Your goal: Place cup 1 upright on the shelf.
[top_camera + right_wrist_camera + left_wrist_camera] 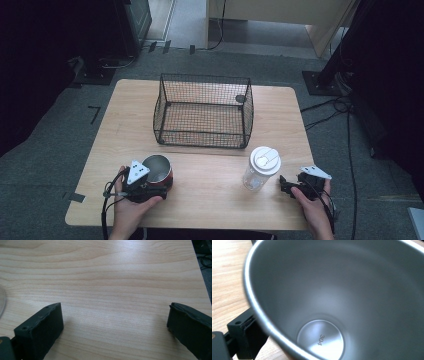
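A steel cup [157, 171] with a red outer wall sits near the table's front left. My left gripper [150, 187] is shut on it from the near side. The left gripper view looks into the cup's [337, 302] grey inside, with "304" stamped on its bottom. One black finger [244, 336] lies against the outer wall and the other is hidden. A clear bottle [261, 169] with a white lid stands upright at the front right. My right gripper [286, 186] is just right of it, open, its jaws [115, 312] wide apart over bare wood.
A black wire basket [205, 111], with nothing in it, stands at the middle back of the wooden table [210, 200]. Cables run over the floor to the right. Dark equipment stands around the table. The bottle's curved edge [2, 301] shows at the left border of the right gripper view.
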`<state>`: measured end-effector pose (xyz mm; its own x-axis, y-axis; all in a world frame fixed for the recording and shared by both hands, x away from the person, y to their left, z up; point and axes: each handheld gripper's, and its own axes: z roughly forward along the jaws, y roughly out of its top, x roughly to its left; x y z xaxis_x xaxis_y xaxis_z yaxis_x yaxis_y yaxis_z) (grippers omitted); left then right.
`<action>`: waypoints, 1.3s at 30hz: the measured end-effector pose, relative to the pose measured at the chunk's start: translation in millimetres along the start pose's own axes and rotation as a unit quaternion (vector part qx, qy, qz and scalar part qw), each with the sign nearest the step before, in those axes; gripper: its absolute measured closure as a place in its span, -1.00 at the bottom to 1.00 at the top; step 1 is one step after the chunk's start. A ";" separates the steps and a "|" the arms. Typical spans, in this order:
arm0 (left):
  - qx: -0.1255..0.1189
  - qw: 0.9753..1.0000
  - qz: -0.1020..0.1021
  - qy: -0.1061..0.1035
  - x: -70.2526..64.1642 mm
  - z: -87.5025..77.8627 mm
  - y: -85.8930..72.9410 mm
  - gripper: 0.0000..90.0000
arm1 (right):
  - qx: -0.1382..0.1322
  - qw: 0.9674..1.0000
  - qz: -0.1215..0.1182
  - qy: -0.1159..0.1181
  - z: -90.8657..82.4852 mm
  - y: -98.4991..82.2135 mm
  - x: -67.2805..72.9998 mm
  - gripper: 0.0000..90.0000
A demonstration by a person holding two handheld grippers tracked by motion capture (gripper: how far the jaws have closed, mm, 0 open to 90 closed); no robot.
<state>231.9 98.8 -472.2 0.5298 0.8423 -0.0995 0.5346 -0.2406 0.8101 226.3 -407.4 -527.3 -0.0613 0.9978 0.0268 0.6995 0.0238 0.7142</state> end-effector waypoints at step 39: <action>-0.024 1.000 0.000 -0.007 -1.4 -3.2 34.7 -0.85 | 0.000 1.000 0.000 0.000 0.0 0.0 -0.1 -0.99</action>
<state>247.6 90.8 -442.2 0.5395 0.8351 -0.1075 0.5021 -0.2167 0.8372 226.3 -407.5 -527.3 -0.0616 0.9977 0.0266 0.6994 0.0241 0.7143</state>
